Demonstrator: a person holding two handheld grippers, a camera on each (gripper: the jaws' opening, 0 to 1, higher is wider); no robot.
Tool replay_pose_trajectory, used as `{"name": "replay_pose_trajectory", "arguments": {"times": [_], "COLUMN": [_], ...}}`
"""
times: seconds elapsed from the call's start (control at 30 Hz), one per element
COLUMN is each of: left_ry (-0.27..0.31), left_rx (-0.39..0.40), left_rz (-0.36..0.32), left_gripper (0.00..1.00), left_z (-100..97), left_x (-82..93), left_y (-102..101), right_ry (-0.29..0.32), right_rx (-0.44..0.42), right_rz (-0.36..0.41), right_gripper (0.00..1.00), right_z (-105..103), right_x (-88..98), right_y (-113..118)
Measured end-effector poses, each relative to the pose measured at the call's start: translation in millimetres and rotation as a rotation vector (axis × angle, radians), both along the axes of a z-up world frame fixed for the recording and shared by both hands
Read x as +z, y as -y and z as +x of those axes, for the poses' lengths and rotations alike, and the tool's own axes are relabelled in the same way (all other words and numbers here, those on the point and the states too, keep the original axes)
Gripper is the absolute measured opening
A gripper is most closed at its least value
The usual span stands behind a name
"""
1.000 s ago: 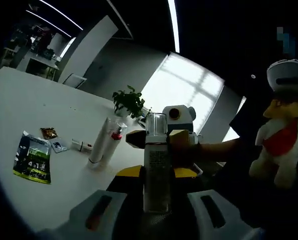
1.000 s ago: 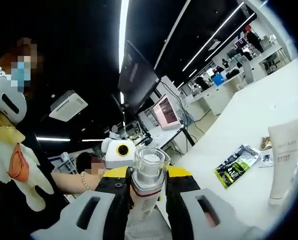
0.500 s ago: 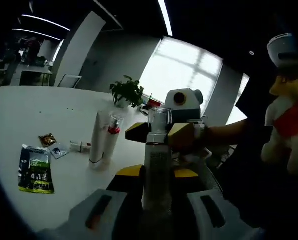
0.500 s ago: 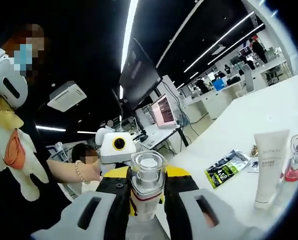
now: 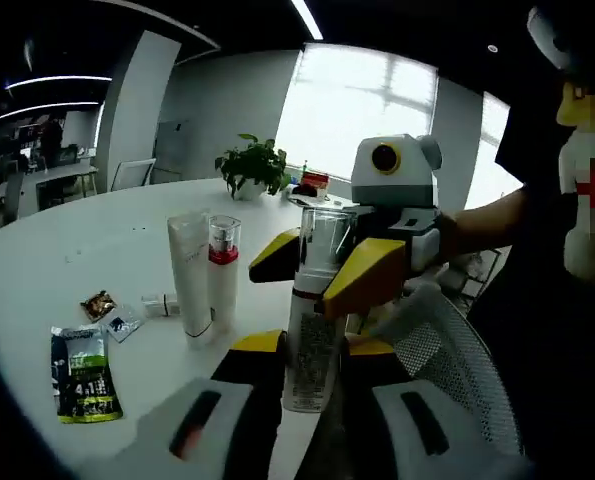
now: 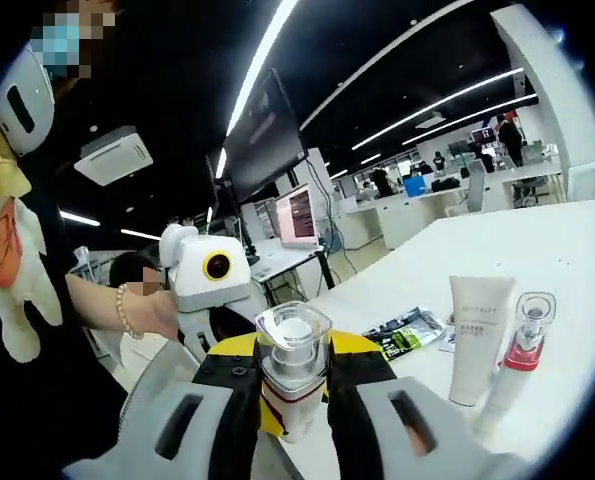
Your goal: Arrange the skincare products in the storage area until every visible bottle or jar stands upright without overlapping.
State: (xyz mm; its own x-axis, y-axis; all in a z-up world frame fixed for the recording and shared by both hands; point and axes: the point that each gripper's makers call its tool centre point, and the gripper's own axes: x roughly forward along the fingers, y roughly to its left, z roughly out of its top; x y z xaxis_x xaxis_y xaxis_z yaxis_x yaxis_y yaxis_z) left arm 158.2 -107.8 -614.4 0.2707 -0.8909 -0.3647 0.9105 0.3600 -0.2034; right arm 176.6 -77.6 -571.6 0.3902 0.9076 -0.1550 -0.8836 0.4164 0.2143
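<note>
Left gripper view: the round white surface [image 5: 67,260] carries a white tube [image 5: 189,290] standing on its cap, touching a red-collared pump bottle [image 5: 223,280], with a green sachet [image 5: 82,372] lying well apart. Above the surface edge, the left hand-held gripper [image 5: 307,420] and the right hand-held gripper [image 5: 317,270] both pinch one clear-capped bottle [image 5: 312,330]. In the right gripper view that bottle [image 6: 292,385] sits between the right hand-held gripper [image 6: 289,425] jaws.
</note>
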Motion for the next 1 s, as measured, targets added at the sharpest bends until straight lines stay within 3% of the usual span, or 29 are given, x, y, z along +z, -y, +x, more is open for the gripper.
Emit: {"name": "replay_pose_trajectory", "arguments": {"times": [0.4,0.6,0.83,1.0], "left_ry": [0.06,0.068,0.043,0.037], "left_rx": [-0.004,-0.009,-0.019,-0.031], "left_rz": [0.099,0.115,0.15,0.159], "left_gripper": [0.2,0.2,0.2,0.2], "left_z": [14.9,27.1,36.5,43.5], "left_x": [-36.6,-54.8,-81.5,-96.5], "left_y": [30.9,43.2,57.3,60.8], "right_ry": [0.097,0.125,0.124,0.091], "right_rx": [-0.083,-0.121,-0.132,-0.145], "right_rz": [-0.254,-0.36,-0.425,-0.419], "right_gripper": [0.24,0.24,0.24,0.24], "right_z": [14.9,23.0,30.4,33.2], "right_x": [-40.1,-57.1,-79.5,-91.1], "right_y": [24.0,36.8,49.0,58.5]}}
